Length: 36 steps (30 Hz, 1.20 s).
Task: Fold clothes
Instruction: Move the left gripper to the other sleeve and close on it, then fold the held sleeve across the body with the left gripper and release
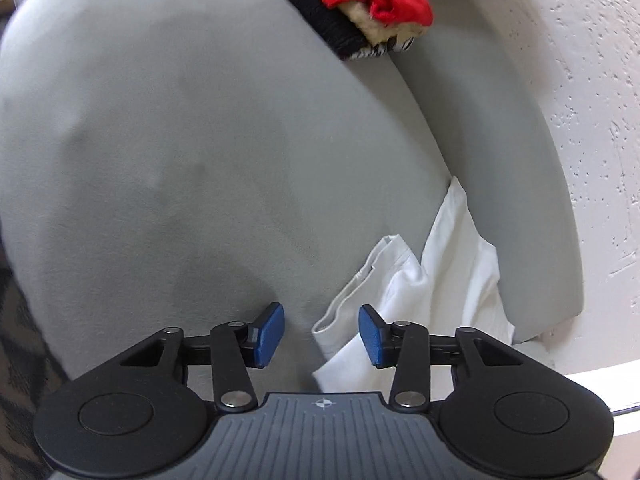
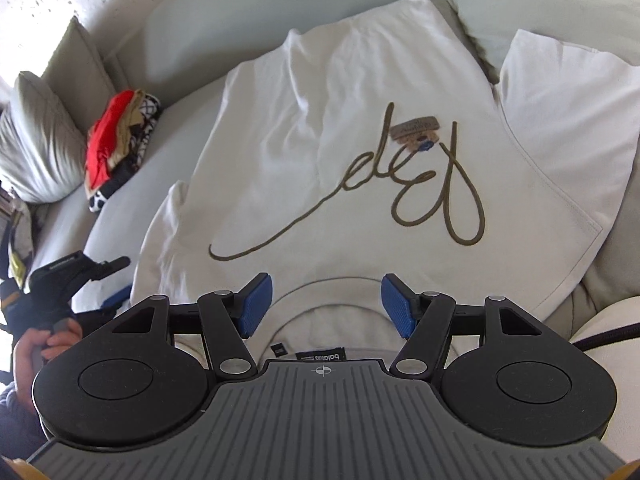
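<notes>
Lying flat on the sofa (image 2: 180, 12), the white shirt (image 2: 360, 128) sits beneath both released tools.

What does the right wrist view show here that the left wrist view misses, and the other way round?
Only the right wrist view shows the white T-shirt's front spread flat with its script print, the neck label, a grey pillow and the person's hand. Only the left wrist view shows the bare seat cushion beside the shirt's sleeve edge. Both show the red and black clothes pile, the textured wall, and open grippers: left gripper, right gripper.
</notes>
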Each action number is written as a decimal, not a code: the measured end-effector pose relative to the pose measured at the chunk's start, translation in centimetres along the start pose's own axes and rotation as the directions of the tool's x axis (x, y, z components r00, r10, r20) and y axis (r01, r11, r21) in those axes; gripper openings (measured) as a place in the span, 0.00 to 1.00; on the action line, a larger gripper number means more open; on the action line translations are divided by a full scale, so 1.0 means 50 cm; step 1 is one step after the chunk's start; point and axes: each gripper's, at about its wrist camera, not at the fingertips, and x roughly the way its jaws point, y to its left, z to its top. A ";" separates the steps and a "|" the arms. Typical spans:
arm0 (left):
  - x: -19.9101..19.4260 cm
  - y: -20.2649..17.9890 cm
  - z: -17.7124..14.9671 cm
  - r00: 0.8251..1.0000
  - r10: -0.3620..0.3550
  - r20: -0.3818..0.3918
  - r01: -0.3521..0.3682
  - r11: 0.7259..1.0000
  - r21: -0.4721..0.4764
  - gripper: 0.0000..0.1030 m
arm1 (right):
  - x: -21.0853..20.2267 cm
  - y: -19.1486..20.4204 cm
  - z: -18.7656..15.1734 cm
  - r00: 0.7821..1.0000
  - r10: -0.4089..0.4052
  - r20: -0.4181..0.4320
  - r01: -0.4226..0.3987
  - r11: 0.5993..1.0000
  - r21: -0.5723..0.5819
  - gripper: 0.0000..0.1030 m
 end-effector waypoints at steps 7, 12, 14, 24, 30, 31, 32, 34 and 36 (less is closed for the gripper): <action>0.026 0.003 0.005 0.997 -0.008 -0.072 0.007 1.000 -0.018 0.18 | 0.003 -0.013 -0.002 1.000 -0.022 -0.012 0.022 1.000 0.016 0.64; 0.027 0.014 0.007 0.998 0.007 -0.062 -0.009 0.999 -0.039 0.02 | 0.002 -0.013 -0.008 0.999 -0.028 -0.023 0.028 1.000 0.009 0.65; 0.017 0.006 0.005 0.999 0.022 -0.029 -0.022 1.000 -0.009 0.00 | 0.001 -0.013 -0.009 0.999 -0.030 -0.026 0.030 1.000 0.009 0.65; -0.089 -0.066 0.002 0.926 0.231 0.298 -0.308 0.919 0.246 0.00 | -0.004 -0.036 -0.007 0.998 -0.049 -0.031 0.051 0.997 0.058 0.65; -0.100 -0.044 -0.004 0.922 0.223 0.315 -0.324 0.891 0.317 0.01 | -0.008 -0.050 -0.016 0.998 -0.046 -0.051 0.049 0.996 0.070 0.65; -0.103 -0.048 -0.002 0.919 0.225 0.325 -0.331 0.887 0.322 0.02 | -0.013 -0.054 -0.018 0.998 -0.045 -0.046 0.048 0.996 0.074 0.65; -0.104 -0.056 -0.003 0.911 0.233 0.340 -0.348 0.878 0.329 0.03 | -0.018 -0.059 -0.019 0.998 -0.044 -0.041 0.047 0.996 0.079 0.65; -0.110 -0.074 -0.010 0.891 0.263 0.371 -0.395 0.852 0.344 0.08 | -0.027 -0.071 -0.022 0.999 -0.042 -0.031 0.044 0.995 0.092 0.65; -0.125 -0.088 -0.026 0.864 0.305 0.402 -0.453 0.818 0.355 0.16 | -0.034 -0.086 -0.026 0.999 -0.038 -0.022 0.040 0.993 0.115 0.65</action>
